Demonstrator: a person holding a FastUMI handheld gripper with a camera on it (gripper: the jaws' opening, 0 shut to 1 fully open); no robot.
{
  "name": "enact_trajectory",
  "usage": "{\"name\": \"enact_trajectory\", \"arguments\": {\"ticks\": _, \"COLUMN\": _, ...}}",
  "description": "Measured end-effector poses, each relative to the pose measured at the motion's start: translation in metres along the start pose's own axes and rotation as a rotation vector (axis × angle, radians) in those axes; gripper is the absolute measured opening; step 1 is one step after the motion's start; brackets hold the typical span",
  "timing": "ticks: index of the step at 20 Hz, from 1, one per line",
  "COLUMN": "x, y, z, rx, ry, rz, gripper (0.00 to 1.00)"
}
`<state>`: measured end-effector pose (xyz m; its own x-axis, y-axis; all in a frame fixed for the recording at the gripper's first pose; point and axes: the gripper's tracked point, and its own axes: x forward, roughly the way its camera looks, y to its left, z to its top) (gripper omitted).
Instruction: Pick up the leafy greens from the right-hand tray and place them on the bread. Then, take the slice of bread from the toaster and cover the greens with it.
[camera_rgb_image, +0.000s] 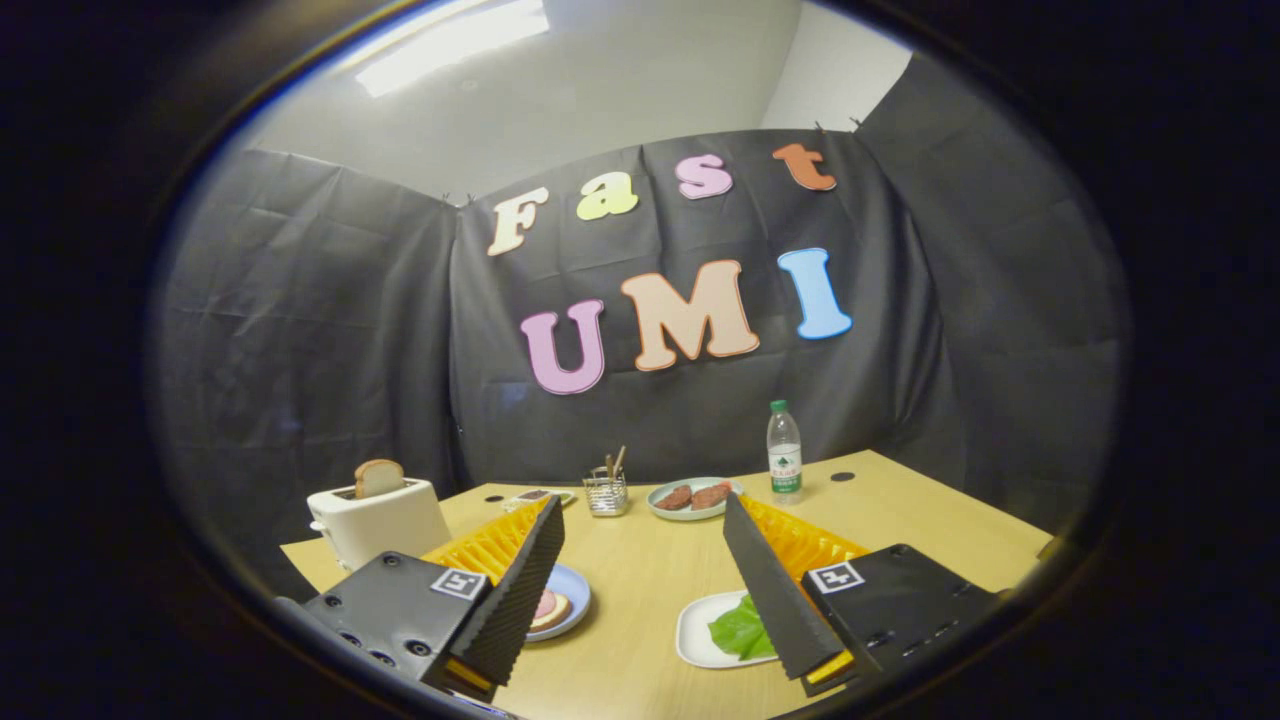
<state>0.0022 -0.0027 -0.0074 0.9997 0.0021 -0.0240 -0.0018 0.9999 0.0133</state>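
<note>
My gripper (645, 515) hangs above the wooden table (900, 510), open, with nothing between its fingers. Leafy greens (742, 630) lie on a white tray (695, 632) just inside the right finger (775, 590), partly hidden by it. A bread slice with a pink filling (550, 608) rests on a blue plate (572, 583) beside the left finger (520, 590), half covered by it. Beyond the left finger stands a white toaster (380, 520) with a slice of bread (379, 478) sticking up from its slot.
Far across the table are a plate with two brown patties (692, 497), a wire holder with sticks (606, 490), a small dish (535, 496) and a water bottle (784, 450). Bare tabletop lies between the two fingers.
</note>
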Motion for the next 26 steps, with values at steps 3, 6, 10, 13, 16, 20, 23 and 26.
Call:
{"name": "enact_trajectory", "arguments": {"ticks": 3, "x": -0.001, "y": -0.004, "z": 0.0, "rx": 0.0, "ry": -0.001, "rz": -0.011, "gripper": 1.0}}
{"name": "enact_trajectory", "arguments": {"ticks": 6, "x": 0.0, "y": -0.007, "z": -0.001, "rx": 0.003, "ry": 0.001, "rz": -0.02, "gripper": 1.0}}
{"name": "enact_trajectory", "arguments": {"ticks": 10, "x": 0.002, "y": -0.013, "z": -0.004, "rx": 0.009, "ry": 0.012, "rz": -0.031, "gripper": 1.0}}
{"name": "enact_trajectory", "arguments": {"ticks": 13, "x": 0.001, "y": -0.02, "z": -0.005, "rx": 0.012, "ry": 0.017, "rz": -0.043, "gripper": 1.0}}
{"name": "enact_trajectory", "arguments": {"ticks": 16, "x": 0.002, "y": -0.036, "z": -0.01, "rx": 0.022, "ry": 0.031, "rz": -0.075, "gripper": 1.0}}
{"name": "enact_trajectory", "arguments": {"ticks": 20, "x": 0.007, "y": -0.075, "z": -0.029, "rx": 0.033, "ry": 0.096, "rz": -0.183, "gripper": 1.0}}
{"name": "enact_trajectory", "arguments": {"ticks": 23, "x": 0.008, "y": -0.099, "z": -0.047, "rx": 0.043, "ry": 0.159, "rz": -0.246, "gripper": 1.0}}
{"name": "enact_trajectory", "arguments": {"ticks": 26, "x": 0.016, "y": -0.117, "z": -0.068, "rx": 0.088, "ry": 0.22, "rz": -0.264, "gripper": 1.0}}
